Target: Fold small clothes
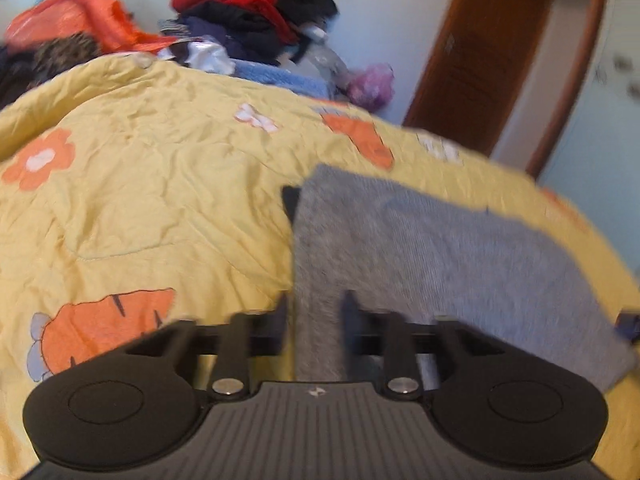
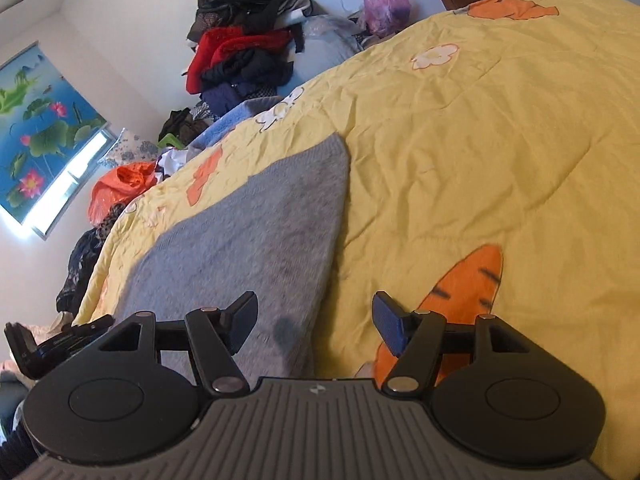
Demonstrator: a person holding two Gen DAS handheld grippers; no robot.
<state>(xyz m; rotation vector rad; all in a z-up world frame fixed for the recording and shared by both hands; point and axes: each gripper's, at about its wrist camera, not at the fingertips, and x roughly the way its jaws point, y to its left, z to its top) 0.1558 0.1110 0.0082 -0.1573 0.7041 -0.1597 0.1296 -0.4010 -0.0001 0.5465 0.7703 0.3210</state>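
Two grippers, one grey knit piece to fold. The grey garment (image 1: 420, 248) lies flat on the yellow quilt (image 1: 140, 200), near the bed's close edge, and it looks partly folded already, with a straight crease running away from both cameras.

What matters for the next move, I'd say: that long edge runs straight out ahead of the left gripper (image 1: 316, 304), whose fingers straddle a strip of the fabric at the near end. They're close together with wool between them, but the picture is smeared with motion, so I can't tell if they actually pinch it or just sit around it. The right gripper (image 2: 314, 320) has its fingers spread wide, nothing between them, hovering over the garment's right-hand edge where grey meets yellow and an orange carrot patch (image 2: 468, 284). So the left one is nearer to having a hold; the right would have to shift left and close.

Fabric looks fuzzy, soft and fairly thick, a fine knit that'll probably drape rather than hold a sharp crease. There's a darker smudge (image 2: 285, 330) near the right gripper. Quilt is crinkly cotton with flowers. A messy clothes pile (image 2: 244, 52) sits well away at the far wall.
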